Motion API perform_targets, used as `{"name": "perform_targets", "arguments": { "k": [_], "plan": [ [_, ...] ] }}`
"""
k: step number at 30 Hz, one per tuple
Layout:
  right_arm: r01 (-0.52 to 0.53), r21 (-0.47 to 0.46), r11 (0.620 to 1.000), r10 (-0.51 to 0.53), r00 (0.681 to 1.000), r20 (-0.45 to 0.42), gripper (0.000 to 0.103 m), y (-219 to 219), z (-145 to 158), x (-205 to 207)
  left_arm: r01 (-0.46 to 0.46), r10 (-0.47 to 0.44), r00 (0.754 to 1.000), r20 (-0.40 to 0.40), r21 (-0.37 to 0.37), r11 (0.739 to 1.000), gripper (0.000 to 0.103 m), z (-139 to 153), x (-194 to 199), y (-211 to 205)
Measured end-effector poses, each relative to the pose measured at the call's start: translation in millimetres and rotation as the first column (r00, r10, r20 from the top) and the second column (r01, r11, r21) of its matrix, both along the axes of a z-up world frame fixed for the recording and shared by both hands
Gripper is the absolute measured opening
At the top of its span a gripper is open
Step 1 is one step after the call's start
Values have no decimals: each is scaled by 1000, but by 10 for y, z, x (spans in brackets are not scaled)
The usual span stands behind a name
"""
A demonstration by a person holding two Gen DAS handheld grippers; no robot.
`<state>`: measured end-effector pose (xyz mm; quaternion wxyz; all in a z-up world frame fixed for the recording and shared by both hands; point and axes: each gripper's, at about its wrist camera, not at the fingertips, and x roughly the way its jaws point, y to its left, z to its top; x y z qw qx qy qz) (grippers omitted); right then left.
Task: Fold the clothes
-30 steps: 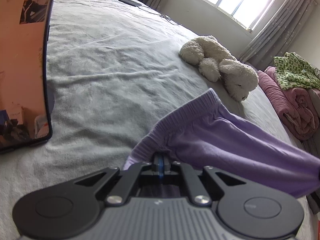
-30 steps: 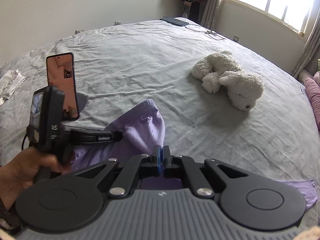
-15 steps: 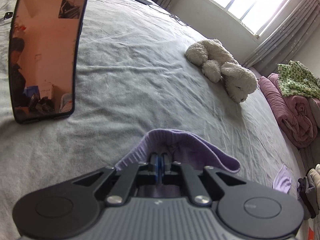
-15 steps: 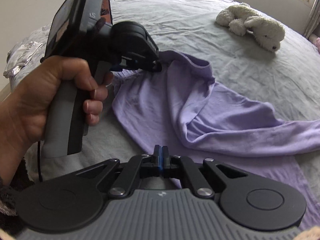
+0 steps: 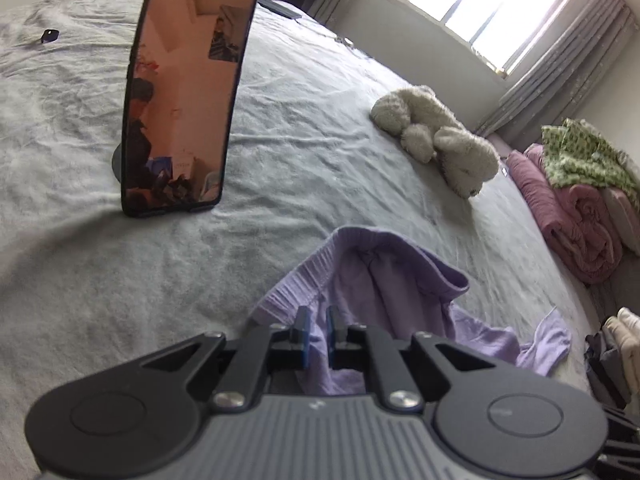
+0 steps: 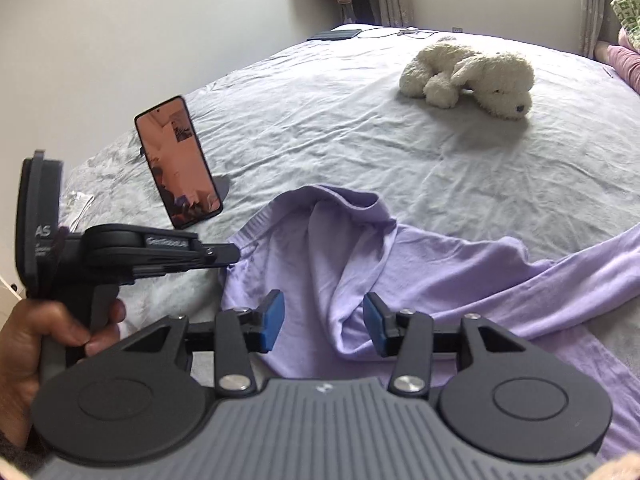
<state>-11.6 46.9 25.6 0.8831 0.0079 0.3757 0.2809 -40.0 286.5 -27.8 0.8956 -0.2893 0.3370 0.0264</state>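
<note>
Lilac knit garment (image 6: 400,272), one item, lies rumpled on the grey bedsheet (image 6: 340,120), its ribbed hem raised in an arch near the upright phone (image 6: 178,162), with the white plush dog (image 6: 468,72) well beyond it. Left gripper (image 5: 316,334), held in a hand (image 6: 36,352): jaws have just been opening to a narrow gap, lilac cloth between the pads, though whether they still pinch it is unclear from this angle. Right gripper (image 6: 324,326): jaws have just been opening to about half width, poised over the garment's near fold with nothing held.
</note>
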Motion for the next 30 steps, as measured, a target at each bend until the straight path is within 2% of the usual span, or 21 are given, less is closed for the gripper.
{"name": "perform_targets", "arguments": {
  "k": [2,7,10,14,15,16,18,20,22,27,30],
  "plan": [
    [38,24,999,-37,999,-15,49,-99,-47,105,-12,12,1000,19,-29,1000,12,-19,20,11],
    [97,115,989,-90,994,-67,49,-293,-302,348,26,-22,998,57,-69,997,13,27,199,-16],
    [107,113,988,-91,987,-133,49,-286,-486,560,25,-17,996,86,-87,996,13,49,258,-10],
    [132,202,971,-106,985,-134,50,-263,-613,683,70,-60,995,80,-127,989,13,-1,307,-40],
    [136,234,963,-105,985,-140,48,-247,-635,691,81,-71,994,78,-136,987,19,-13,320,-47],
    [135,253,958,-102,985,-140,43,-221,-645,689,91,-81,994,77,-144,985,30,-23,330,-57],
    [116,278,954,-85,989,-121,36,-149,-638,658,105,-95,993,74,-145,984,41,-32,340,-90],
    [78,299,951,-48,993,-107,30,-80,-629,614,118,-107,991,75,-159,980,48,-37,344,-109],
    [32,313,949,-3,996,-93,29,-1,-629,550,126,-113,991,74,-202,971,63,-50,344,-88],
    [-74,276,958,88,995,-38,29,226,-596,384,98,-83,995,57,-345,933,68,-145,337,9],
    [-128,253,959,139,990,-26,31,319,-585,294,76,-65,997,42,-378,923,68,-177,319,31]
  ]
}}
